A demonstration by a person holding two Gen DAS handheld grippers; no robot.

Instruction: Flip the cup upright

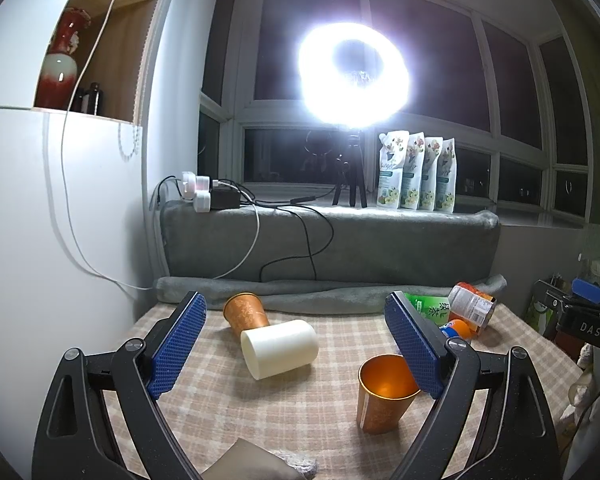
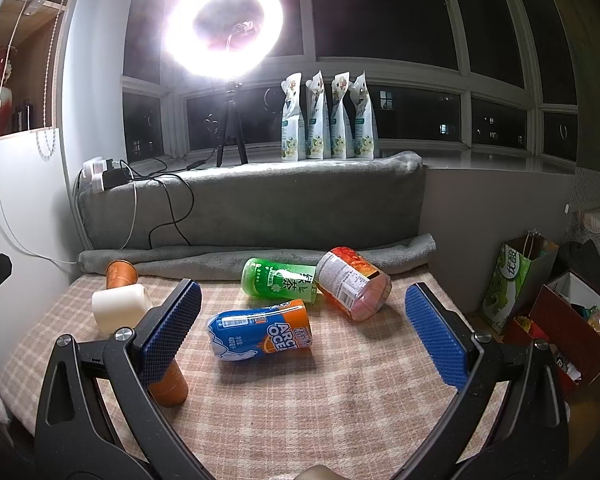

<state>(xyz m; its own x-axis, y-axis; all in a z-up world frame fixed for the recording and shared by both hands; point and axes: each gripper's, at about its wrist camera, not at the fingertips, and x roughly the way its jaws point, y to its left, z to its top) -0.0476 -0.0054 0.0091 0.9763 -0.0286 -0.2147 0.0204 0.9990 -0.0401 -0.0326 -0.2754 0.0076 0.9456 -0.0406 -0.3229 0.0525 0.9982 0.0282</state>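
A white cup (image 1: 279, 348) lies on its side on the checked tablecloth (image 1: 260, 408), its base toward me. An orange cup (image 1: 246, 313) lies on its side just behind it, touching it. Another orange cup (image 1: 384, 394) stands upright with its mouth up, beside my right finger. My left gripper (image 1: 296, 344) is open and empty, above the table with the white cup between its fingers' lines. In the right wrist view the white cup (image 2: 118, 306) and lying orange cup (image 2: 121, 274) are at far left, and the upright cup (image 2: 168, 384) is partly hidden behind the left finger. My right gripper (image 2: 300, 334) is open and empty.
A green bottle (image 2: 280, 280), a blue and orange bottle (image 2: 260, 330) and a red-labelled jar (image 2: 352, 282) lie on the cloth at the right. A grey blanket (image 1: 332, 240) with cables rises behind. A ring light (image 1: 354, 76) and pouches (image 1: 418, 172) stand on the sill. Bags (image 2: 516, 280) stand right of the table.
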